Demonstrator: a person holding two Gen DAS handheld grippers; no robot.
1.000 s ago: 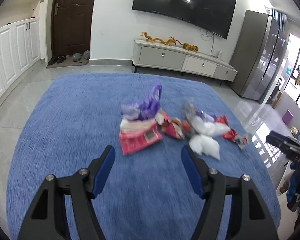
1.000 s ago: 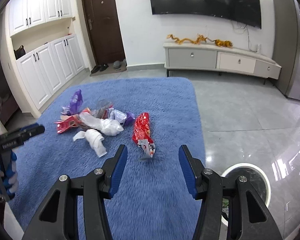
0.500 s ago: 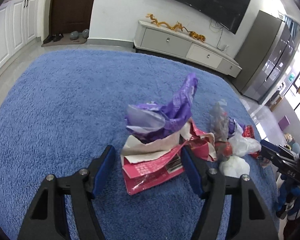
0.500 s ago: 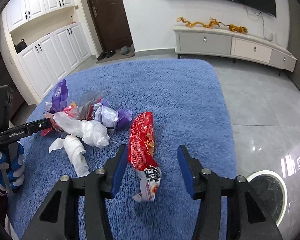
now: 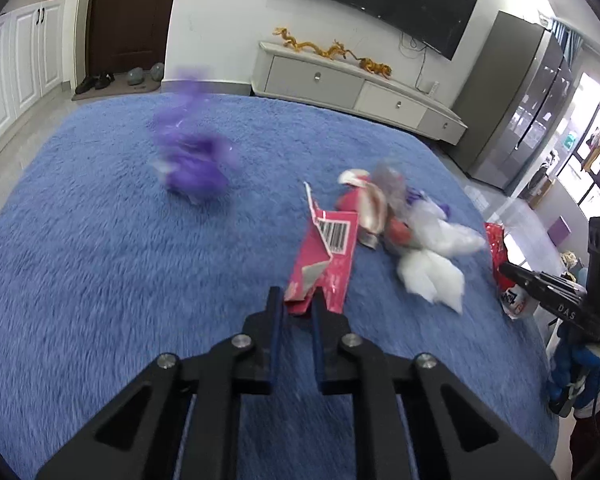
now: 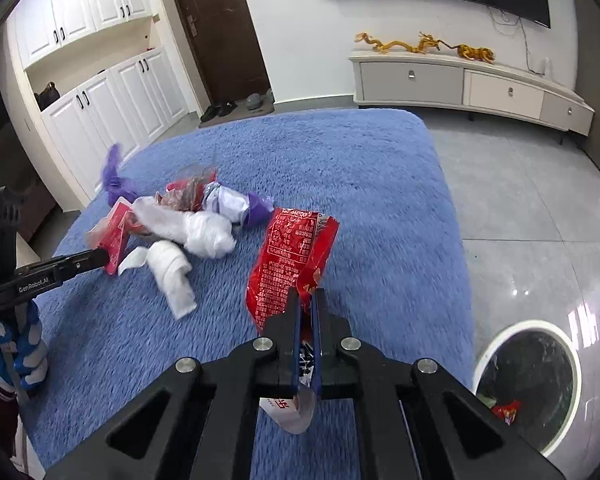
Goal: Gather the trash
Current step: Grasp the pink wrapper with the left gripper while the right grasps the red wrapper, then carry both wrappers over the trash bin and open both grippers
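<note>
**Both hand-held grippers clamped on wrappers**

The left hand-held gripper [image 5: 296,300] is closed on the near end of a pink wrapper [image 5: 328,256] above the blue rug [image 5: 100,280]. The right hand-held gripper [image 6: 305,308] pinches a red snack bag [image 6: 292,264], lifted off the rug. Crumpled white tissue [image 6: 172,272] and a purple wrapper [image 5: 196,160] lie on the rug. A white-rimmed bin [image 6: 528,384] stands on the floor just beside the rug.

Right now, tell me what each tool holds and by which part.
The left tool grips the pink wrapper by its near bottom edge. The right tool pinches the red snack bag near its lower end, with the white tail hanging below.
</note>
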